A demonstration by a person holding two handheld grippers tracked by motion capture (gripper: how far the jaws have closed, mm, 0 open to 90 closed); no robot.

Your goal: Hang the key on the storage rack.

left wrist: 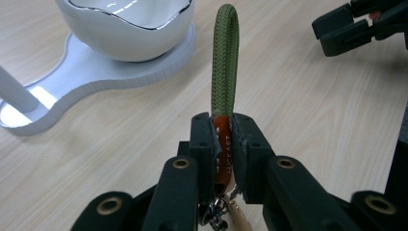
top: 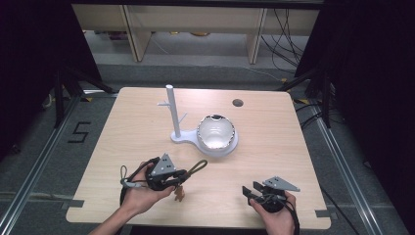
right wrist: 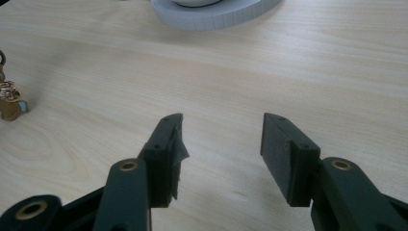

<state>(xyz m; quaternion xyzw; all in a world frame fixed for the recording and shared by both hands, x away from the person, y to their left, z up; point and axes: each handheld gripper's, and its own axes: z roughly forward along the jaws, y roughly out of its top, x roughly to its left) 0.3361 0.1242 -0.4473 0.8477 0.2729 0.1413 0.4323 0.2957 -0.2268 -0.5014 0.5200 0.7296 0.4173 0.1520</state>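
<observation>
My left gripper [top: 183,174] is shut on a keychain strap, the jaws pinching its orange leather tag [left wrist: 222,144]. The strap's olive green rope loop [left wrist: 225,57] sticks out ahead of the jaws, toward the white bowl [top: 216,131]. A metal ring and a small brown charm [top: 179,195] dangle below the gripper, just above the table. My right gripper [top: 248,191] rests low near the front right of the table, open, with nothing between its fingers [right wrist: 168,144]. The charm [right wrist: 9,103] hangs off to its left.
A white stand [top: 174,117] with a tall post and short pegs shares a flat white base [left wrist: 96,77] with the bowl at mid-table. A round cable hole [top: 238,103] lies at the back right. Black frames and cables flank the table.
</observation>
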